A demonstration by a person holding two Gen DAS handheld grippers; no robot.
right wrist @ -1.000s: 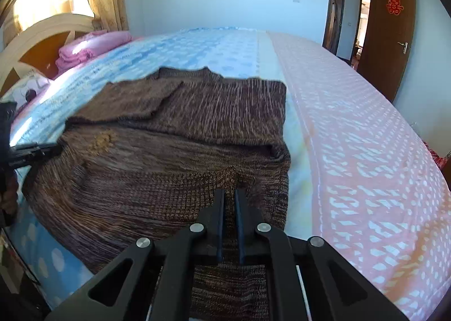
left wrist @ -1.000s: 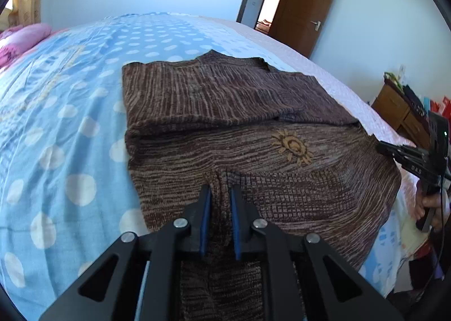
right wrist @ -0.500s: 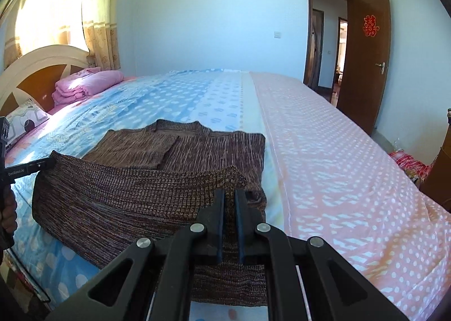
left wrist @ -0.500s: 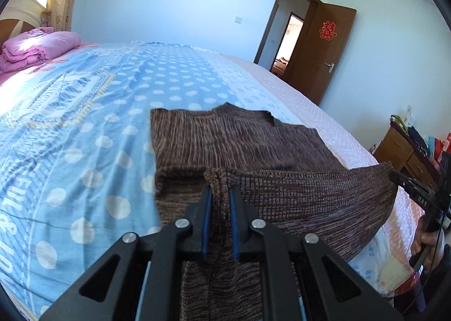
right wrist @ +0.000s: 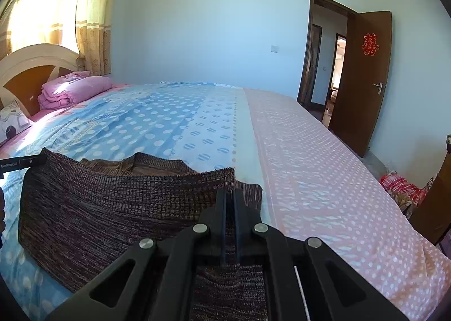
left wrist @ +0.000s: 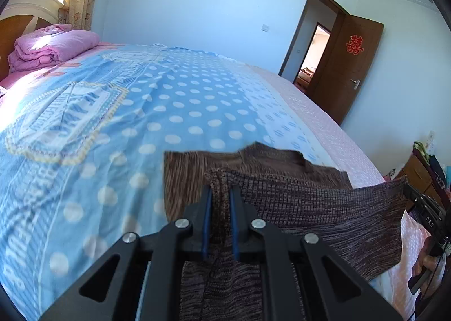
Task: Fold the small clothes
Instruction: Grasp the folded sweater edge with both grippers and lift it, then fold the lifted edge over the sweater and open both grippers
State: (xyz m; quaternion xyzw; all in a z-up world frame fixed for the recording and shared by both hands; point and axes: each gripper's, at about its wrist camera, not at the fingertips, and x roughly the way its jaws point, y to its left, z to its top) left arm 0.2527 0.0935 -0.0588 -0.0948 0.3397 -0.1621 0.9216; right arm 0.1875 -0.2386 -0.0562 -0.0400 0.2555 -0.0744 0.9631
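Observation:
A brown knitted sweater (left wrist: 304,208) lies on the bed, its ribbed hem lifted off the cover. My left gripper (left wrist: 219,194) is shut on one hem corner. My right gripper (right wrist: 230,194) is shut on the other hem corner, and the sweater (right wrist: 112,202) hangs as a raised flap between them. The hem stretches above the rest of the garment, whose collar end (right wrist: 146,162) still rests on the bed. Each gripper shows at the edge of the other's view: the right one (left wrist: 422,205) and the left one (right wrist: 25,163).
The bed has a blue polka-dot cover (left wrist: 169,112) and a pink dotted part (right wrist: 310,166). A folded pink blanket (left wrist: 53,48) lies by the headboard (right wrist: 31,78). A brown door (right wrist: 363,78) stands open. A wooden cabinet (left wrist: 420,177) is at the right.
Both grippers have risen and moved toward the collar end, carrying the hem up and over the sweater's body. The sun motif on the front is now covered.

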